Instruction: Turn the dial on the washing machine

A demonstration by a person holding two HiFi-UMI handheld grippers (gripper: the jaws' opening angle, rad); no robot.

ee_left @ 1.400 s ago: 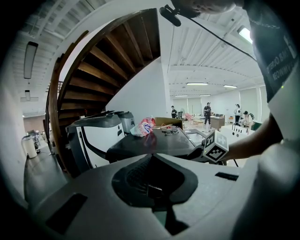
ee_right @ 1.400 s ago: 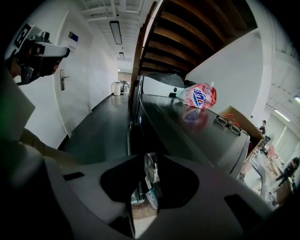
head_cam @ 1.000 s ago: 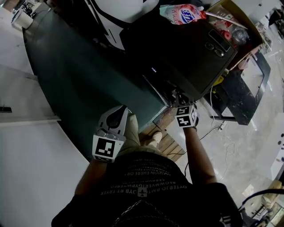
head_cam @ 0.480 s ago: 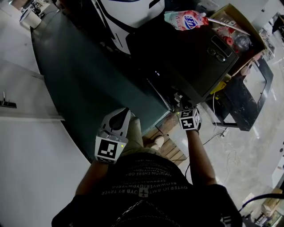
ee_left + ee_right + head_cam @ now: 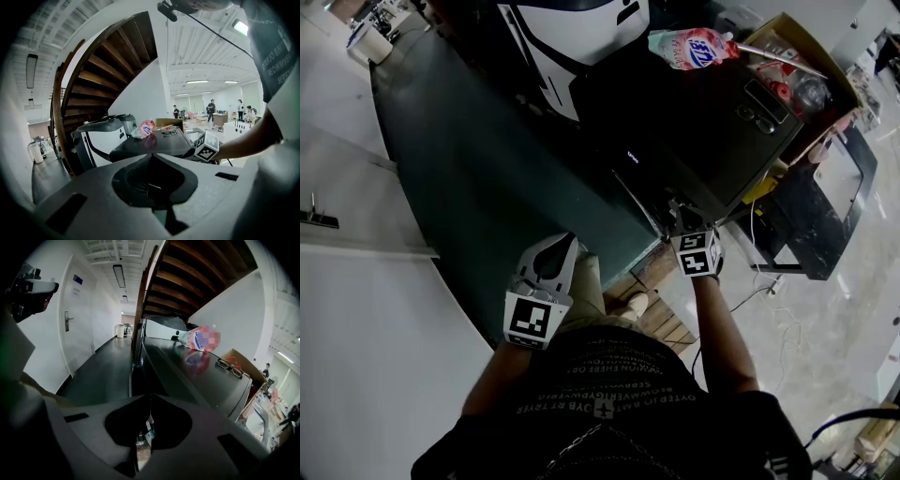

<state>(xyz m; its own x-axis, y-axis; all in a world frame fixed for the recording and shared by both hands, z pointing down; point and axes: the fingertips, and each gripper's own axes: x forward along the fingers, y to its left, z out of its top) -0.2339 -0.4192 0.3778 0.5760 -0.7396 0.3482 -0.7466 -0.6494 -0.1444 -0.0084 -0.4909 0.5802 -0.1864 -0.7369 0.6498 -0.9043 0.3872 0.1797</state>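
Washing machine (image 5: 694, 122) is the dark box with the glossy flat top straight ahead. Its near front corner sits right at the right gripper (image 5: 682, 216), though I can't pick out the dial itself. That gripper's 2 jaws are pressed together on nothing. Left gripper (image 5: 555, 251) hangs well apart from the machine's left edge, open dark floor between, jaws closed and empty too. On top, a soft pink pouch (image 5: 689, 47) lies at the far edge and glasses (image 5: 752, 114) toward the right edge.
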